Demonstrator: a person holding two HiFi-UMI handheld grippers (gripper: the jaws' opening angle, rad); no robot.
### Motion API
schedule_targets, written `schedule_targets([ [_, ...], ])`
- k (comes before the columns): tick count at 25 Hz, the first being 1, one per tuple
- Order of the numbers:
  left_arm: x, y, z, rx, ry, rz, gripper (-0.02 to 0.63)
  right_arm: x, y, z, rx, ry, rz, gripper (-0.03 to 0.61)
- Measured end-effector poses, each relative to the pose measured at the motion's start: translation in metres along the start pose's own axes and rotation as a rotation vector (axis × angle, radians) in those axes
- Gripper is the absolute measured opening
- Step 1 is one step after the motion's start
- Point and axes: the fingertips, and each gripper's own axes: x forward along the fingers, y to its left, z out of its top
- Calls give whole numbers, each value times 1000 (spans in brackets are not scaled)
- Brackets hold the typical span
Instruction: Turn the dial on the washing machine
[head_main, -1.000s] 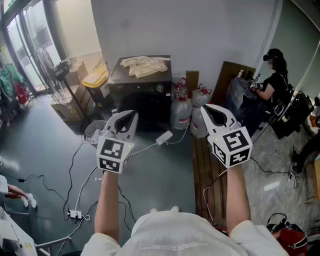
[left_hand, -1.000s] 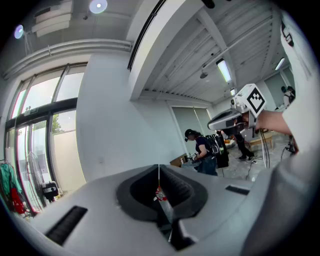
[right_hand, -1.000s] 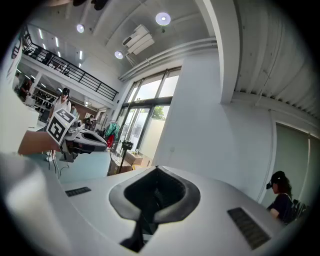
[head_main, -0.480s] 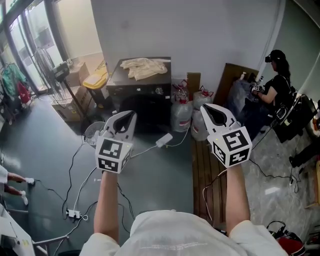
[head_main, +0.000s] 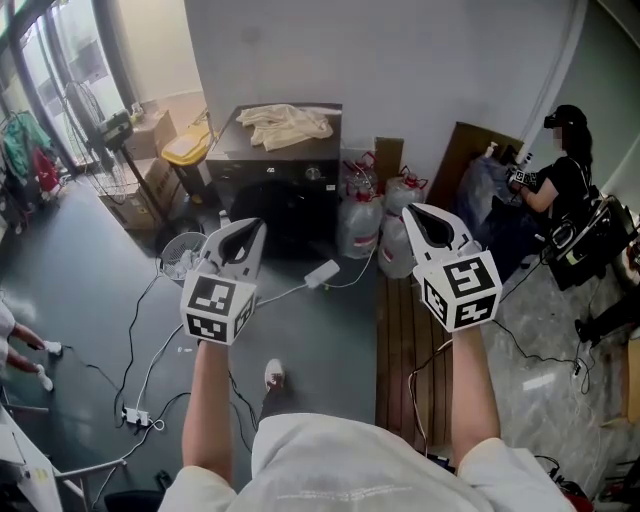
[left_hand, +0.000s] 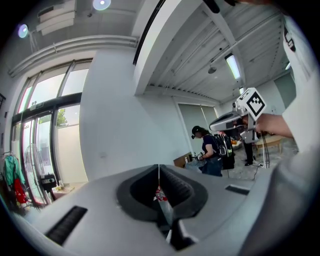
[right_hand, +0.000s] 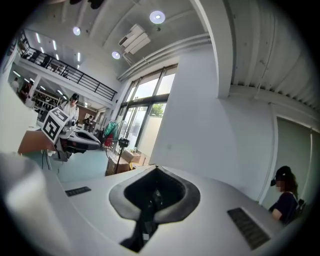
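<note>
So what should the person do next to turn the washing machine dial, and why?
Probably step closer, carrying the right gripper toward the dial on the washing machine. The machine stands across the floor, seemingly out of reach, and that gripper's jaws are together with nothing between them.

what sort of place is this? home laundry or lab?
Probably a corner of a lab or workshop hall, not a home: washing machine against a bare wall, loose cables across the floor, big water jugs beside it, another person working at the right.
</note>
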Motion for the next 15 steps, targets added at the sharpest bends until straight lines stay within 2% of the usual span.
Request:
schedule_targets([
  [6, 44, 24, -26, -12, 17, -34, 18, 43, -18, -5, 1, -41, -64, 14],
  [12, 116, 85, -33, -18, -7, -61, 18, 121, -39, -5, 11, -42, -105, 14],
  [15, 150, 119, -31, -13, -12, -74, 18, 164, -40, 0, -1, -36, -82, 14],
])
